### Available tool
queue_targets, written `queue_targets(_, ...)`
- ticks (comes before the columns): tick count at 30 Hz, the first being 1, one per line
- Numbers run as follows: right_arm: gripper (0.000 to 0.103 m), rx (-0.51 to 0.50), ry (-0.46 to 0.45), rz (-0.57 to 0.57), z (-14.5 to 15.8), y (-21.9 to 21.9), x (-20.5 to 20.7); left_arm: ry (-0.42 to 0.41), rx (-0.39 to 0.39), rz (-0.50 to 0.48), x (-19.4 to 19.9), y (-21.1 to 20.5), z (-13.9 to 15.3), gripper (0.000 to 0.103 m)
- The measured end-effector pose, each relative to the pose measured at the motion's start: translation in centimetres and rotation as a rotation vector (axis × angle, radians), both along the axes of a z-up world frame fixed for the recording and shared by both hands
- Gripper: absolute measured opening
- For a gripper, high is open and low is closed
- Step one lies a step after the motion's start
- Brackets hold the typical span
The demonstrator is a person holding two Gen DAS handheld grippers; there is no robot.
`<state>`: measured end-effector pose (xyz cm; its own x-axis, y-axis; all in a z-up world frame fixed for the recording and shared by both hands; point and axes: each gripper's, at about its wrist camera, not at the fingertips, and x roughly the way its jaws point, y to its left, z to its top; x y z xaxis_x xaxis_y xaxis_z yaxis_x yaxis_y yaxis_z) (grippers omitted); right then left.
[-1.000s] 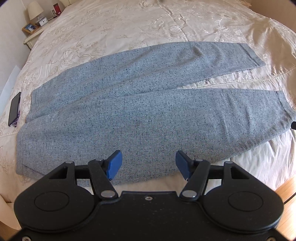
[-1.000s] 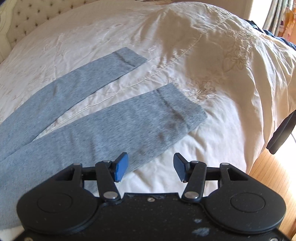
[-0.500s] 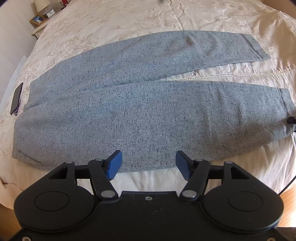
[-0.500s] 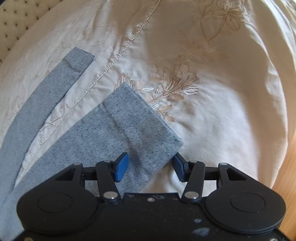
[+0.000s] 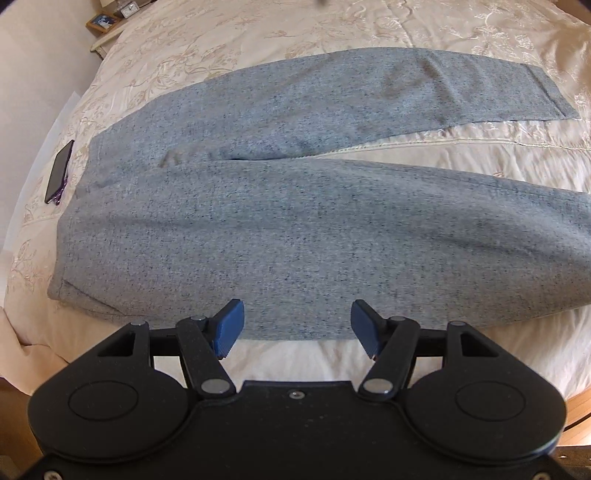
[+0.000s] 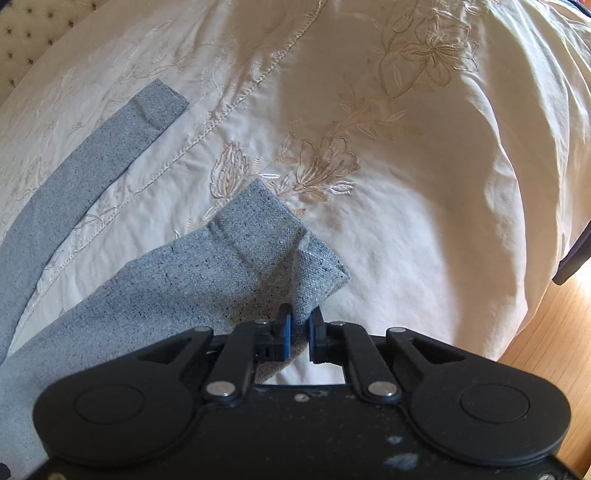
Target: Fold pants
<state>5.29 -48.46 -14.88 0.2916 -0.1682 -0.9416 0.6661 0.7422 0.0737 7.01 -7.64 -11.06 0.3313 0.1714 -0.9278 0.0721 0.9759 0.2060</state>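
Observation:
Grey flecked pants lie flat on a cream embroidered bedspread, waist to the left, legs spread to the right. My left gripper is open and empty, its blue pads over the near edge of the near leg close to the hip. In the right wrist view my right gripper is shut on the hem corner of the near leg, which is bunched and lifted a little. The far leg lies flat to the upper left.
A dark phone lies on the bed beside the waistband. A nightstand with a framed photo stands at the upper left. The bed's right edge drops to a wooden floor. A tufted headboard is at the far left.
My right gripper has closed on the near leg's hem corner and bunched it up. My left gripper has moved closer to the pants' hip edge, still open.

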Motion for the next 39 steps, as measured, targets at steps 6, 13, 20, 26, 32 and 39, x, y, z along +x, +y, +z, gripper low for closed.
queue_targets(6,0.026,-0.074,0.016,-0.006,0.8,1.1,0.5,-0.011,0.051,0.064,0.9,5.9,-1.4,0.068)
queue_targets(13,0.029,-0.107,-0.025,-0.009,3.1,5.5,0.3,0.019,-0.003,0.219,1.8,14.7,-4.5,0.067)
queue_targets(20,0.029,-0.078,-0.041,-0.008,2.8,10.7,1.0,0.053,-0.179,0.396,3.6,19.8,-7.3,0.068)
queue_targets(26,0.029,-0.068,-0.037,0.0,3.0,12.6,0.9,0.07,-0.26,0.477,4.5,20.9,-8.4,0.068)
queue_targets(32,0.029,-0.064,-0.027,0.014,2.8,13.0,0.6,-0.001,-0.181,0.535,3.4,20.3,-5.5,0.023)
queue_targets(39,0.029,-0.088,-0.015,0.044,2.5,13.1,1.0,-0.002,-0.094,0.445,3.0,19.2,-4.3,0.022)
